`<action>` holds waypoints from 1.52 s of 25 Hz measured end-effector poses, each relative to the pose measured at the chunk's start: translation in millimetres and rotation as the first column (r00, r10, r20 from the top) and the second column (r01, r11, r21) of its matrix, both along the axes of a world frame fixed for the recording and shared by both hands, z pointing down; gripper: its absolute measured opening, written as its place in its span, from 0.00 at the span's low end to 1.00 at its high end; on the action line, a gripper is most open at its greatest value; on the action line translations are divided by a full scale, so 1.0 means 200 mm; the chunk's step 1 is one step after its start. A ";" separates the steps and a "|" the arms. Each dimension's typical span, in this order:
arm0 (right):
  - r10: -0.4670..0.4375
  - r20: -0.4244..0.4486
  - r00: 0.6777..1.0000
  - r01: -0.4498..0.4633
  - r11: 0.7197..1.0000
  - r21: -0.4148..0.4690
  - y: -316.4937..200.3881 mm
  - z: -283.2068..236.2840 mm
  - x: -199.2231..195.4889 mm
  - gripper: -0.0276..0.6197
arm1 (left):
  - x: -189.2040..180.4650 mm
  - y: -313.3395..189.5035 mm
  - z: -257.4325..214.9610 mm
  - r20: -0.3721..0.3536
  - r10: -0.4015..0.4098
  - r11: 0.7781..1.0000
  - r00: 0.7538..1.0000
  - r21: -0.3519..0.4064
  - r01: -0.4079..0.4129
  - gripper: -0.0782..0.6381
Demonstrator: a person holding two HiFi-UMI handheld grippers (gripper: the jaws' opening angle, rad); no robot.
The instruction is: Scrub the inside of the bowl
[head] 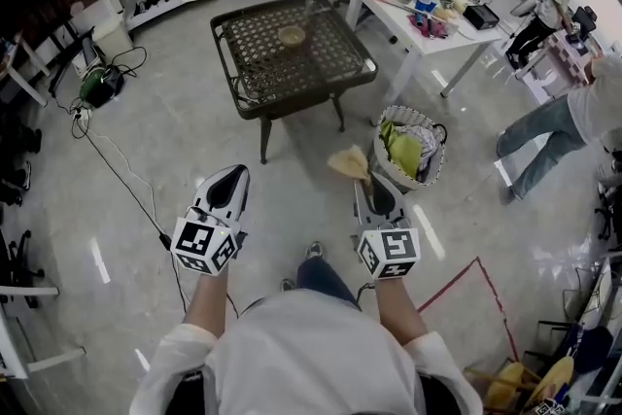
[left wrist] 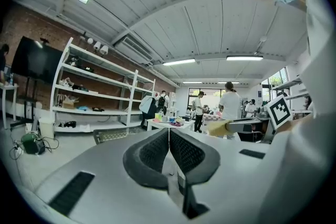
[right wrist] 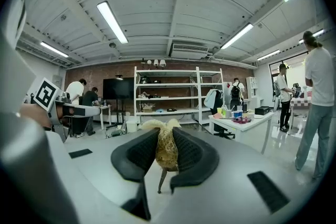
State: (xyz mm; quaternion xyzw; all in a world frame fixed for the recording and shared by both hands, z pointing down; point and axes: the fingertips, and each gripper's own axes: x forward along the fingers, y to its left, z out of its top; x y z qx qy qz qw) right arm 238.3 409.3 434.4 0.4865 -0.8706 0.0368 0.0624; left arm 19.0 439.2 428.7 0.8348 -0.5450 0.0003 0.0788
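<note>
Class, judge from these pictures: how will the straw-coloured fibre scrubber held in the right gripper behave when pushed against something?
The scrubber looks soft and springy: its loose fibres squash thin between the right gripper's fingers. Probably light, since that small pinch holds it out. Its free end fans out, so it likely flexes.

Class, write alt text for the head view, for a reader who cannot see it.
A person holds a tool in each hand: the right tool grips a straw-coloured scrubber, the left tool is shut and empty. Ahead, a bowl sits on a dark table.
</note>
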 end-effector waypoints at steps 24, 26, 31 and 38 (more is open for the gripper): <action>-0.104 0.024 0.994 0.105 0.993 -0.054 -0.98 0.12 -0.12 0.18 | -0.13 -0.91 0.06 0.014 -0.091 0.996 0.996 -0.019 0.092 0.16; -0.109 0.020 0.994 0.110 0.992 -0.054 -1.05 0.13 -0.14 0.18 | -0.16 -0.96 0.07 0.015 -0.103 0.994 0.995 -0.023 0.104 0.16; -0.117 0.021 0.993 0.119 0.991 -0.068 -1.19 0.16 -0.20 0.18 | -0.22 -1.10 0.07 0.015 -0.114 0.993 0.993 -0.021 0.114 0.16; -0.079 0.022 0.997 0.081 0.994 -0.078 -1.40 0.16 -0.35 0.18 | -0.35 -1.34 0.09 0.002 -0.069 0.997 0.998 -0.039 0.069 0.16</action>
